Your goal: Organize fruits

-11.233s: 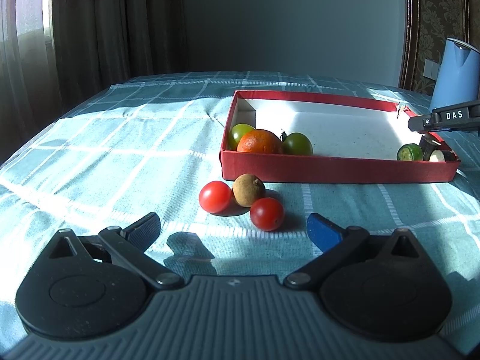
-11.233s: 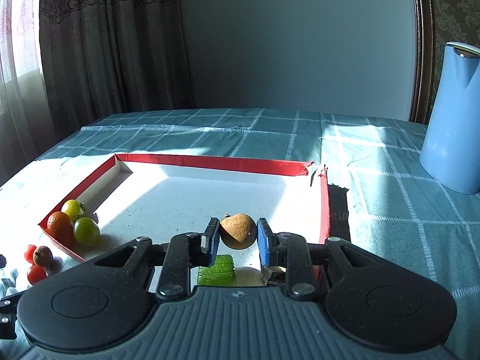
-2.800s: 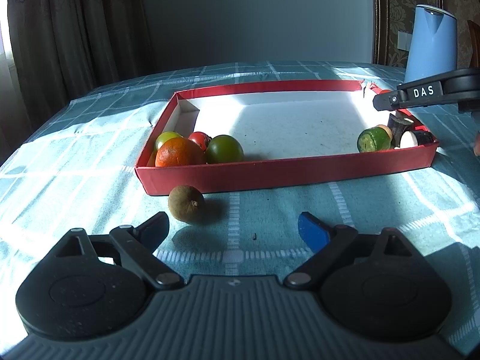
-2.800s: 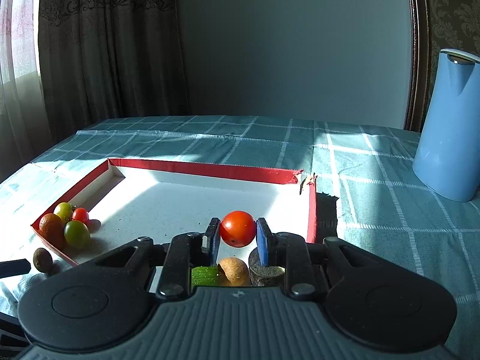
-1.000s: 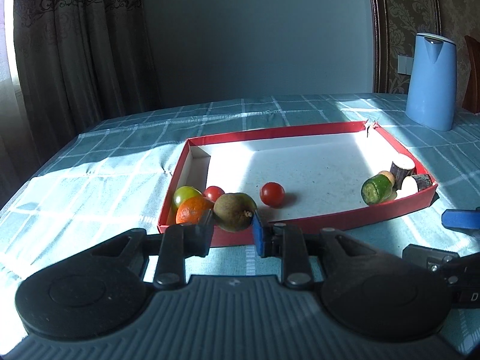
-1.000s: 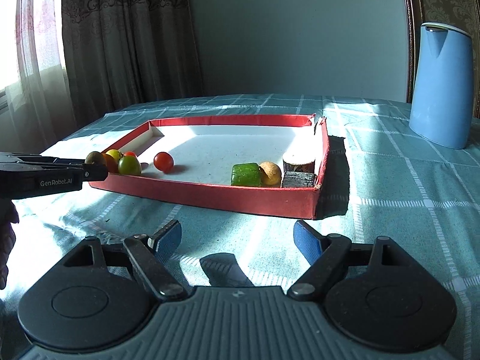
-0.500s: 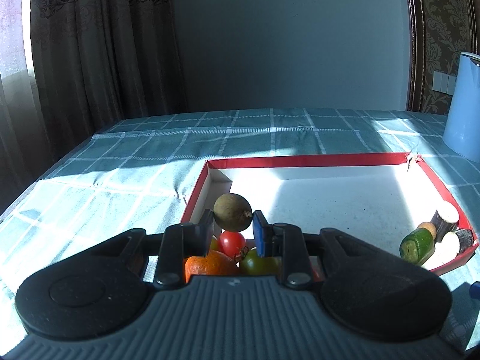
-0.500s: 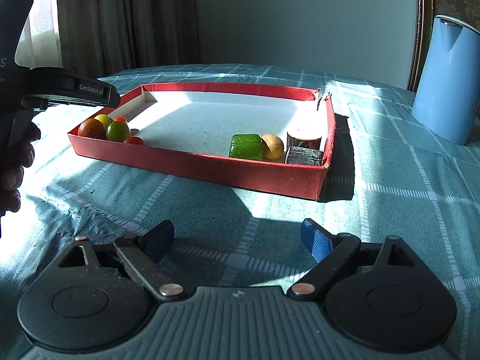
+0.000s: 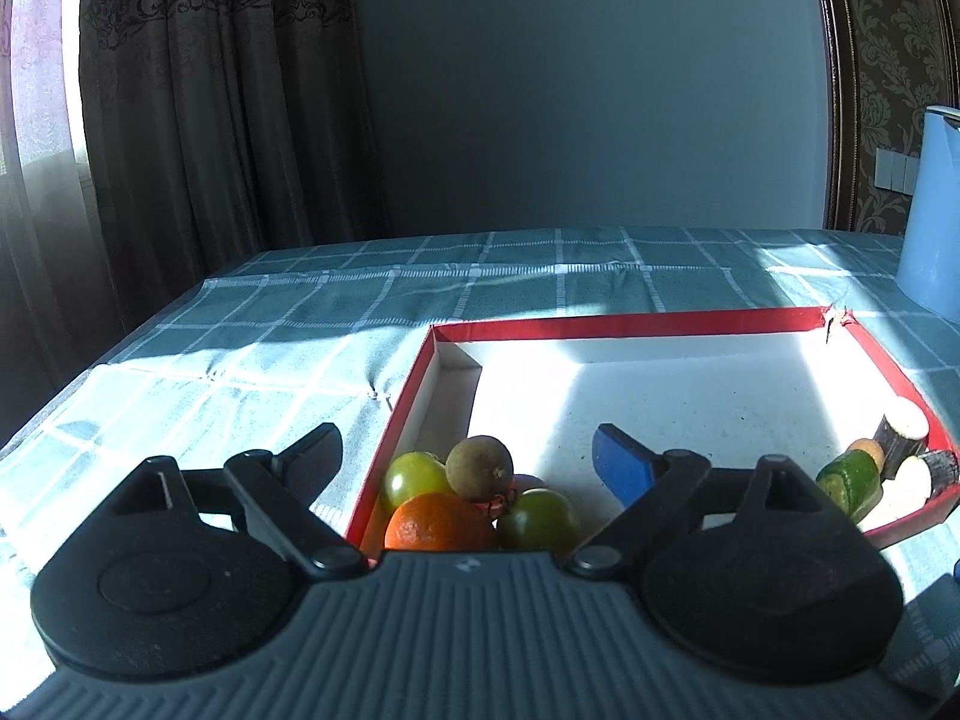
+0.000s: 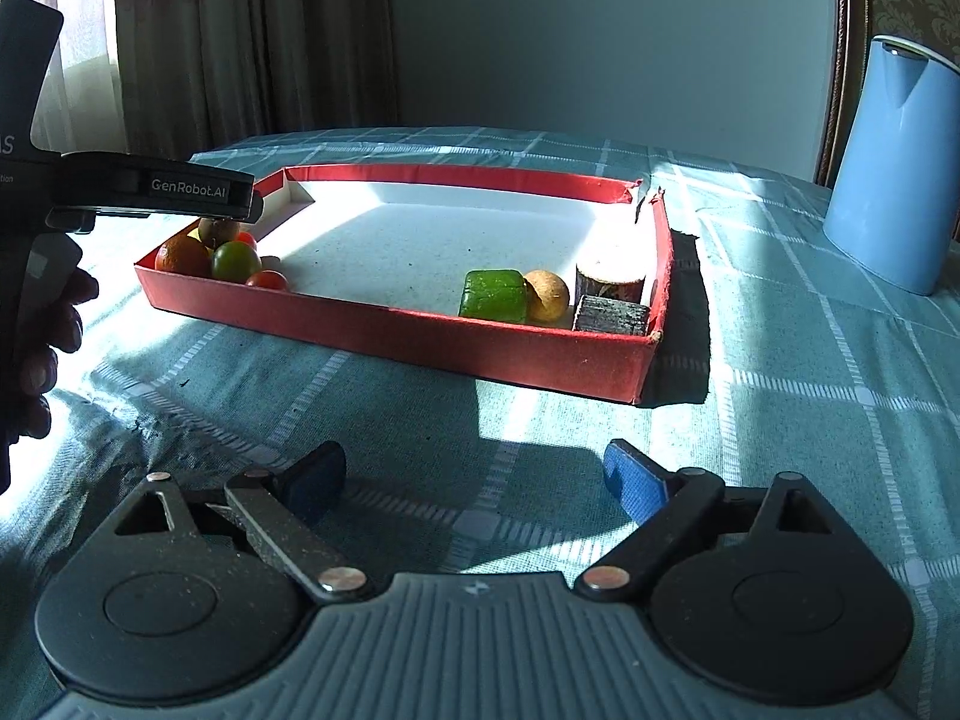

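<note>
My left gripper (image 9: 471, 459) is open above the left near corner of the red tray (image 9: 630, 321). The brown fruit (image 9: 480, 468) rests on the fruit pile there, on an orange (image 9: 441, 522), beside two green tomatoes (image 9: 414, 478) (image 9: 537, 517). In the right wrist view the left gripper (image 10: 240, 210) hovers over the same pile, with the brown fruit (image 10: 217, 231), orange (image 10: 183, 256) and a red tomato (image 10: 267, 280). My right gripper (image 10: 474, 477) is open and empty over the cloth in front of the tray (image 10: 390, 330).
At the tray's right end lie a green piece (image 10: 493, 295), a tan fruit (image 10: 547, 295) and two dark bark-like pieces (image 10: 611, 282). A blue kettle (image 10: 894, 162) stands on the checked tablecloth (image 10: 810, 372) to the right.
My left gripper has opened and let the brown fruit go onto the pile in the tray's corner. My right gripper has stayed open and moved little.
</note>
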Demonstrator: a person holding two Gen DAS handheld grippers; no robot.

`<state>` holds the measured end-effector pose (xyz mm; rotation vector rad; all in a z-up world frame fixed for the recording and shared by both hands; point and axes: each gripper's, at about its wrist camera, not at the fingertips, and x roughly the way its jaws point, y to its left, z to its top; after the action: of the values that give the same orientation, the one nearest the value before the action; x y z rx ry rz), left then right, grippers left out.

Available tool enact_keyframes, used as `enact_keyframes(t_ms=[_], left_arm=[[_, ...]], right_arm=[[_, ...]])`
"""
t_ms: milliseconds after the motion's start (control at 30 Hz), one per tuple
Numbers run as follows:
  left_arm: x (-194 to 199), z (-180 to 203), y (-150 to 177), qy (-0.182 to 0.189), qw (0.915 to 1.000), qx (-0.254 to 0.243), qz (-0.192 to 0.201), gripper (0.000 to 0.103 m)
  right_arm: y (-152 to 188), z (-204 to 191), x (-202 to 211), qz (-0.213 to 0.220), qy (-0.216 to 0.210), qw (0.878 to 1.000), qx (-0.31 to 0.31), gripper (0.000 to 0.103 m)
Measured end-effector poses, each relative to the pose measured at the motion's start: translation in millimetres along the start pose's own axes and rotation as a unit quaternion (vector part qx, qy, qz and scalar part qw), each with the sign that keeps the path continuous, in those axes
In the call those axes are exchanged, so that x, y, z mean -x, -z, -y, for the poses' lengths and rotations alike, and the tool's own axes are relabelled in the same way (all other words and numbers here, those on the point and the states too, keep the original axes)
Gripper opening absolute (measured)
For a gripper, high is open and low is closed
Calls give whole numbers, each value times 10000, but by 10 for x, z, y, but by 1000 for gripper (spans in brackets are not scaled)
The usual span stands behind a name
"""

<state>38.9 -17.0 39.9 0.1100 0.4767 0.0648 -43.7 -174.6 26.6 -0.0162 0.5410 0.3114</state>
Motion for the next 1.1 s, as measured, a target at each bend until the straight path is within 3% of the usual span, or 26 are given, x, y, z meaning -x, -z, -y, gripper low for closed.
enact_keyframes(t_ms=[133, 433, 1100], left_arm=[[159, -10, 10, 120, 9999, 20, 17, 103], [386, -62, 107, 93, 9999, 102, -72, 103], [458, -166, 248, 159, 9996, 196, -159, 103]], right_arm=[[-26, -37, -18, 7, 102, 9999, -66, 95], [-89, -222, -97, -4, -14, 10000, -19, 95], [-155, -443, -189, 17, -20, 10000, -7, 95]])
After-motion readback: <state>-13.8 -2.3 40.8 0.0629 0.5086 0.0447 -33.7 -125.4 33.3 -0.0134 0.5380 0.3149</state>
